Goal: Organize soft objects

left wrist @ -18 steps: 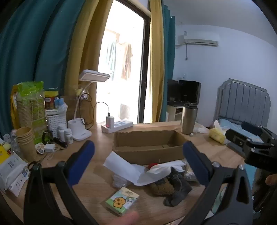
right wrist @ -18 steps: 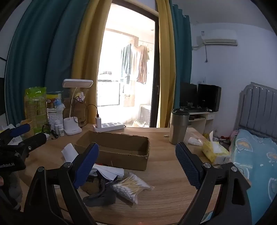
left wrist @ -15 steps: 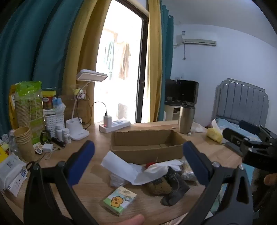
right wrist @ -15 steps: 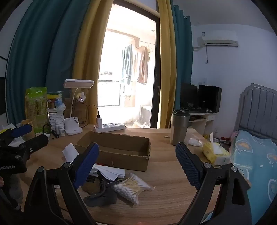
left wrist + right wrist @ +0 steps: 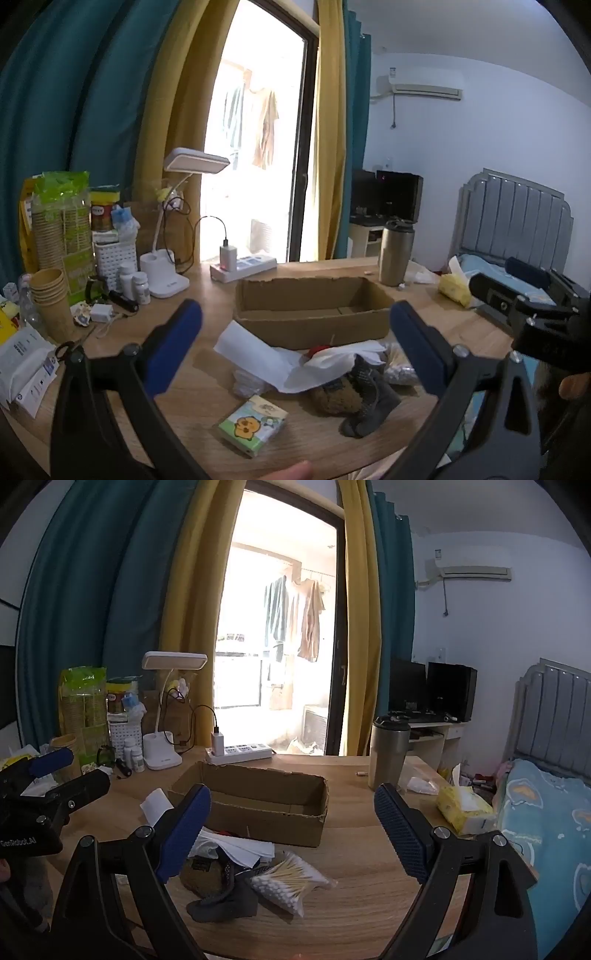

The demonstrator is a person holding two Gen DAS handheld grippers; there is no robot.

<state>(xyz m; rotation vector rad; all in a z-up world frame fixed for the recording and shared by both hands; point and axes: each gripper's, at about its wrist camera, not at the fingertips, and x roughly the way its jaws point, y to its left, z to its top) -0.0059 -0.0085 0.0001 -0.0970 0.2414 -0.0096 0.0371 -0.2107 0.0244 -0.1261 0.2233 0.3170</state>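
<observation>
An open cardboard box (image 5: 310, 310) (image 5: 258, 801) stands mid-table. In front of it lies a pile: white paper (image 5: 258, 354), a dark grey sock (image 5: 369, 410) (image 5: 225, 901), a brown fuzzy thing (image 5: 332, 397), a bag of cotton swabs (image 5: 288, 880) and a small tissue pack (image 5: 253, 424). My left gripper (image 5: 295, 347) is open and empty, held above the pile. My right gripper (image 5: 291, 834) is open and empty, to the right of the left one, over the swabs.
A desk lamp (image 5: 166, 266), power strip (image 5: 243, 266), paper cups (image 5: 48, 299) and bottles crowd the table's left. A steel tumbler (image 5: 388, 753) and yellow tissue box (image 5: 461, 805) stand at the right. A bed (image 5: 554, 812) lies beyond the table's right edge.
Both grippers have shifted only slightly; the left view has drifted a little. Nothing on the table has moved and both grippers stay open.
</observation>
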